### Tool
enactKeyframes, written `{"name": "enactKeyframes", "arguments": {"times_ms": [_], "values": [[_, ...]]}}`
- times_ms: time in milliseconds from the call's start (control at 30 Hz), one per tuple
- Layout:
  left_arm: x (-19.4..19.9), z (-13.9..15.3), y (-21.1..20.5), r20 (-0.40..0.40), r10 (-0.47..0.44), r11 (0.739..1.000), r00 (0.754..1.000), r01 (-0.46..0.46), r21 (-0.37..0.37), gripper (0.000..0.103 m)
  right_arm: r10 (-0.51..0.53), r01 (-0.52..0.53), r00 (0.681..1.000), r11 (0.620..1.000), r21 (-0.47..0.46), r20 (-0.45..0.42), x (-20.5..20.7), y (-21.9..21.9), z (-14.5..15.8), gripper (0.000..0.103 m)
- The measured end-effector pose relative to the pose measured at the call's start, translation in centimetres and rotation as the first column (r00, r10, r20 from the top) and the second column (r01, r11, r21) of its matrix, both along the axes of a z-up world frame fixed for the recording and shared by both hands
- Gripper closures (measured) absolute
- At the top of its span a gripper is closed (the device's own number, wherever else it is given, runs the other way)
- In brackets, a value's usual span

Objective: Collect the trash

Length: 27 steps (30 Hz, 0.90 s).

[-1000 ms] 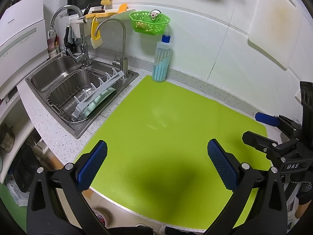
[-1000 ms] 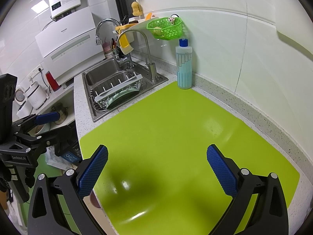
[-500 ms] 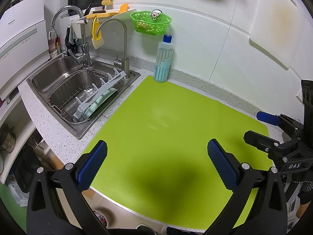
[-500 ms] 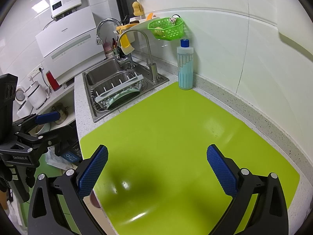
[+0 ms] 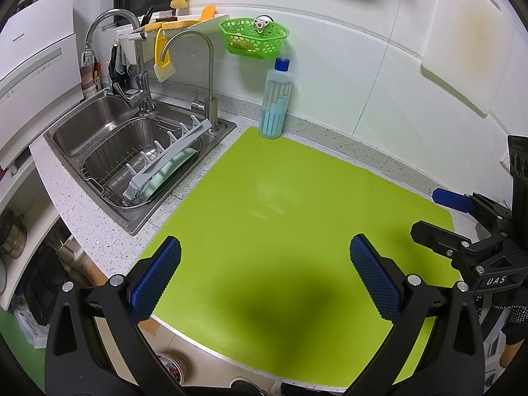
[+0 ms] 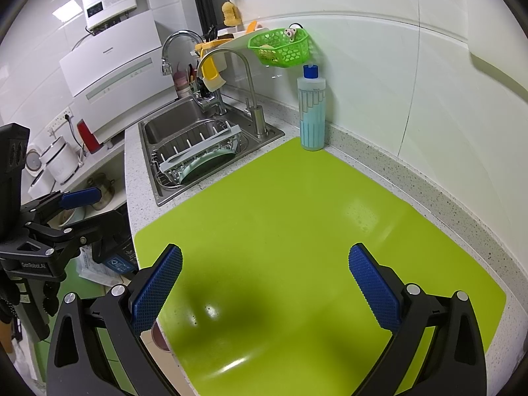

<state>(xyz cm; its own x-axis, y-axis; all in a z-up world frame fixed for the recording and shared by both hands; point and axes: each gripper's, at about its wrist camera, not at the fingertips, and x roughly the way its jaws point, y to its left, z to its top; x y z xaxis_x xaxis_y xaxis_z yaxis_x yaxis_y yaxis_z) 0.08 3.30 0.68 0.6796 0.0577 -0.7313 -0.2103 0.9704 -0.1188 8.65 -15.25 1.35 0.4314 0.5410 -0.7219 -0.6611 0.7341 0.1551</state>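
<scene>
Left wrist view, sink [image 5: 99, 138]: we log a steel basin at far left, set into the speckled counter [image 5: 99, 227].
Dish rack [image 5: 165, 161]: we find it tilted inside the wire basket in the sink, a pale green plate beneath it.
Taps [image 5: 198, 66]: we count two, a tall one behind the basin and a slim gooseneck at its right corner.
Left gripper [image 5: 264, 275]: we hold it above the near edge of the green mat [image 5: 280, 198]; jaws spread wide, nothing between the blue pads [image 5: 155, 279].
Green basket [image 5: 254, 38]: we note it hung on the wall tiles, above the bottle.
Bottle [image 5: 275, 102]: blue cap, pale blue liquid; we see it upright at the mat's far corner, against the wall.
Cutting board [image 5: 462, 43]: white, on the wall at upper right.
Right gripper [image 5: 442, 213]: we see it at the mat's right edge; in its own view its jaws stand wide apart, gripping nothing.
Trash: we can make out none on the mat from either wrist view; its location cannot be told.
</scene>
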Motion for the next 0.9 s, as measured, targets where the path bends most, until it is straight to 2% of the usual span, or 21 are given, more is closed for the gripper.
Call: {"name": "enactKeyframes", "arguments": {"times_ms": [600,733,900], "values": [[0.07,0.06,-0.22,0.001,-0.019,1.000,1.000,0.019,-0.002,0.003,0.001,-0.001,1.000,1.000,0.000,0.000,0.23,0.04,-0.07,0.006],[0.05,-0.15,0.05,-0.016,0.004,1.000,1.000,-0.004,-0.012,0.003,-0.001,0.001,1.000,1.000,0.000,0.001,0.34,-0.04,-0.12,0.006],[-0.34,-0.05,0.13,0.006,0.012,1.000,1.000,-0.012,-0.020,0.003,-0.004,0.004,1.000,1.000,-0.002,0.000,0.46,-0.18,-0.31,0.006]]}}
